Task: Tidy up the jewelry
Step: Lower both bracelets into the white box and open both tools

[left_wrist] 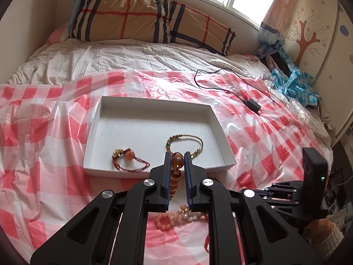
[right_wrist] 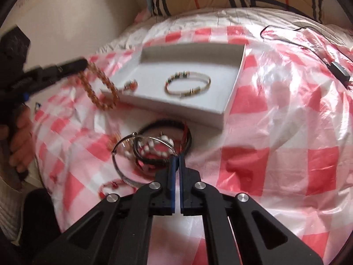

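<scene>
My left gripper (left_wrist: 177,163) is shut on an amber bead bracelet (left_wrist: 176,176), held just above the near edge of the white tray (left_wrist: 154,101). In the right wrist view the same bracelet (right_wrist: 99,88) hangs from the left gripper (right_wrist: 85,64), left of the tray (right_wrist: 181,108). A gold bangle (left_wrist: 198,141) and a red cord bracelet (left_wrist: 130,159) lie in the tray. My right gripper (right_wrist: 176,159) is shut on the thin rim of a silver bangle (right_wrist: 117,161), at the edge of a pile with a black bracelet (right_wrist: 165,123) and a white bead bracelet (right_wrist: 158,148).
A red-and-white checked plastic sheet (left_wrist: 275,132) covers the bed. A black cable with an adapter (left_wrist: 252,105) lies right of the tray. A plaid pillow (left_wrist: 132,19) sits at the head, and a blue bag (left_wrist: 293,84) at the right. A hand (right_wrist: 19,132) grips the left handle.
</scene>
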Tool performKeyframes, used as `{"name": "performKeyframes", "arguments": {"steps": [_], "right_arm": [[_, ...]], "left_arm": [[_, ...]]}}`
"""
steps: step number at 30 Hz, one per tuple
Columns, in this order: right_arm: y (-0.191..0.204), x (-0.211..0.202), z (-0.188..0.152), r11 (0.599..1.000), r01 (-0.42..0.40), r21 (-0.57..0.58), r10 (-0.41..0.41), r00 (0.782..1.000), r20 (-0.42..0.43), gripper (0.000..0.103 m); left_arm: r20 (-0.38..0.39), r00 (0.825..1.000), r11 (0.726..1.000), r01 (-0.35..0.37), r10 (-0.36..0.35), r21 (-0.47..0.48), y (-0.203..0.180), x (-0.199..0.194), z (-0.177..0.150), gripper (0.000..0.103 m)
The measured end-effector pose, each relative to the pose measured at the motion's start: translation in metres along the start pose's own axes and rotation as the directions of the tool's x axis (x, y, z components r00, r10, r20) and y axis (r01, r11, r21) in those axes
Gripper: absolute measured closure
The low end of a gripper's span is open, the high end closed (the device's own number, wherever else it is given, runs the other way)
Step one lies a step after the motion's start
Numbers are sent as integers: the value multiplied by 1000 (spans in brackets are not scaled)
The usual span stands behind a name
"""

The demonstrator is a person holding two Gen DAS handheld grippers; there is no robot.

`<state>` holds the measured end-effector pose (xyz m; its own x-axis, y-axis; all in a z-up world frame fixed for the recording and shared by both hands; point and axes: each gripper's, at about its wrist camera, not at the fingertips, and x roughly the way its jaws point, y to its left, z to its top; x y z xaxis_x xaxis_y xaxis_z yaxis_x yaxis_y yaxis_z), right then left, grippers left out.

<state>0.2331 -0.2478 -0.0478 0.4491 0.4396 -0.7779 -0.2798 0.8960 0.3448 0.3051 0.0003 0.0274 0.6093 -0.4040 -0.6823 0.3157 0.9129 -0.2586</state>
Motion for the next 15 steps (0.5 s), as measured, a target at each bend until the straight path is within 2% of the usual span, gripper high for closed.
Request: {"name": "performKeyframes", "arguments": {"steps": [3, 6, 9, 10, 11, 12, 15], "right_arm": [[-1, -11, 23, 999, 21, 24, -23, 997, 79, 100], [-4, -3, 52, 997, 47, 56, -53, 991, 123, 100], [-1, 19, 81, 996, 69, 61, -76, 991, 110, 99], [-1, 28, 88, 994, 92, 60, -97, 991, 94, 92], [-1, 38, 92, 991, 117, 61, -121, 990, 74, 63], [-1, 44, 94, 990, 126, 60, -130, 989, 69, 54], [4, 53, 89, 988, 153, 21, -154, 986, 70, 53]], "left_arm": [[18, 1000, 1000, 3, -2, -29, 7, 9, 12, 92], [26, 1000, 997, -5, 8, -82, 19, 25, 23, 92], [11, 999, 986, -38, 40, -162, 40, 46, 31, 92], [2, 998, 982, -58, 60, -181, 47, 52, 32, 92], [-16, 996, 976, -84, 82, -202, 56, 59, 31, 92], [-28, 995, 971, -102, 98, -214, 61, 63, 30, 92], [-77, 982, 961, -186, 174, -205, 73, 74, 21, 92]]}}
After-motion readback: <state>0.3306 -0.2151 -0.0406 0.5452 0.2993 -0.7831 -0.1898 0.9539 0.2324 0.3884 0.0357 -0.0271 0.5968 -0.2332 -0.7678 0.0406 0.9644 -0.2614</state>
